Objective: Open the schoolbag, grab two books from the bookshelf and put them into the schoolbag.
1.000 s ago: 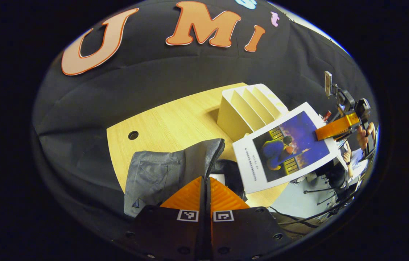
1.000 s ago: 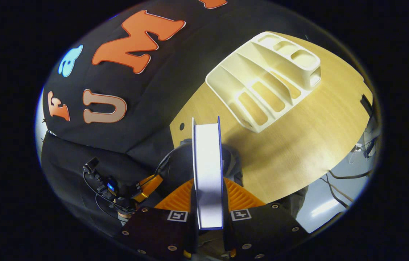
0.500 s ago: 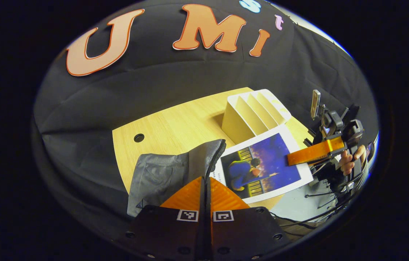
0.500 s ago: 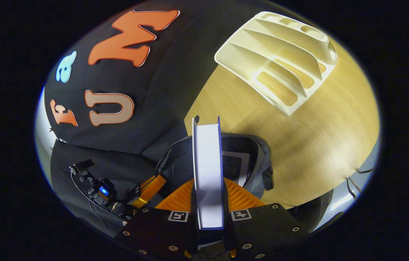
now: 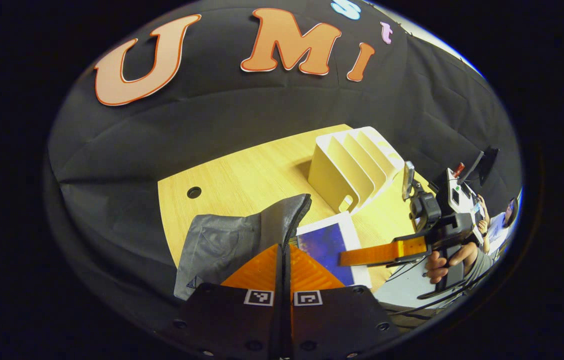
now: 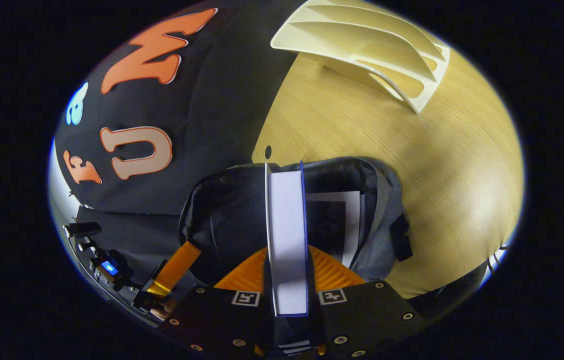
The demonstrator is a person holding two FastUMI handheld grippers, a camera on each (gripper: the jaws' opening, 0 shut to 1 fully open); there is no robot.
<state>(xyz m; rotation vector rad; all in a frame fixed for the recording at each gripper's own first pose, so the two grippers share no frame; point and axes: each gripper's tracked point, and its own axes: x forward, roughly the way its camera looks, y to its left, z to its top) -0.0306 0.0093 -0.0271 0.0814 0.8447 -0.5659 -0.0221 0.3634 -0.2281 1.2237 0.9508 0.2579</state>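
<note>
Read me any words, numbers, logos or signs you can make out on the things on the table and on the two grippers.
No text is readable.
book: page edge faces the right gripper view; the blue cover in the left gripper view shows no legible print.
second book, inside the schoolbag: too dark to read.
badge on the schoolbag: too small to read.
markers on the left gripper and right gripper: coded squares, no words.

**Book held at the mouth of the bag**

In the left gripper view, the left tongs [image 5: 284, 260] are seen closed on the raised edge of a grey fabric schoolbag [image 5: 227, 240] on the light wooden table [image 5: 247, 175]. A blue-covered, white-bordered book [image 5: 329, 245] is held by the right tongs [image 5: 349, 257] beside the bag's opening. A cream plastic slotted bookshelf [image 5: 352, 165] stands behind, empty.
</note>
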